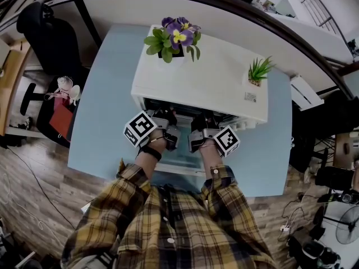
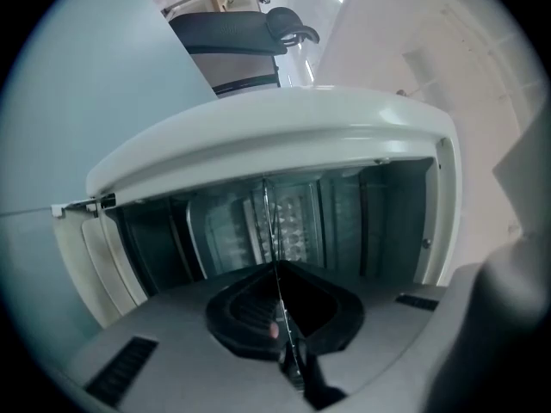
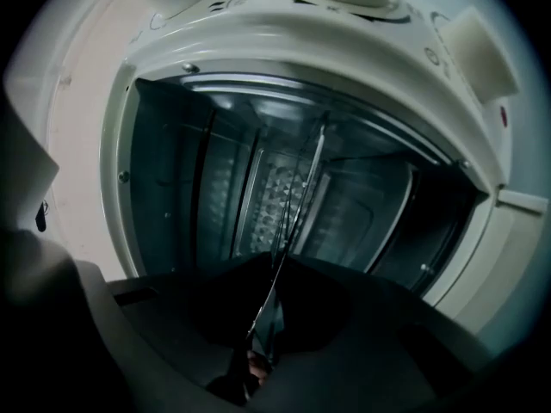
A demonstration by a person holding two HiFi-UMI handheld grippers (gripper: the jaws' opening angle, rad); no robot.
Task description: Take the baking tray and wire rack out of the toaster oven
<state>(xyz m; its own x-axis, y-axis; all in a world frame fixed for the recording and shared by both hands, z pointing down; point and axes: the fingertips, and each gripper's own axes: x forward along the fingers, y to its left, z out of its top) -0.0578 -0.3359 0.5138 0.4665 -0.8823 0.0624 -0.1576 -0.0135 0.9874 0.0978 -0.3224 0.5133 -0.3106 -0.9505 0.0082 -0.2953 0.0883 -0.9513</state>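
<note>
Plaid sleeves (image 1: pixel 132 178) span wood floor (image 1: pixel 39 200) to a blue table (image 1: pixel 104 128) bearing toaster oven (image 1: pixel 213 83).

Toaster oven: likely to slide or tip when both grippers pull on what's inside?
Probably stays put: the toaster oven looks wide and low on the table. Some sliding is possible, since left gripper and right gripper are both shut on a thin metal edge and would pull together. The flowering plant on top looks likeliest to wobble.
</note>
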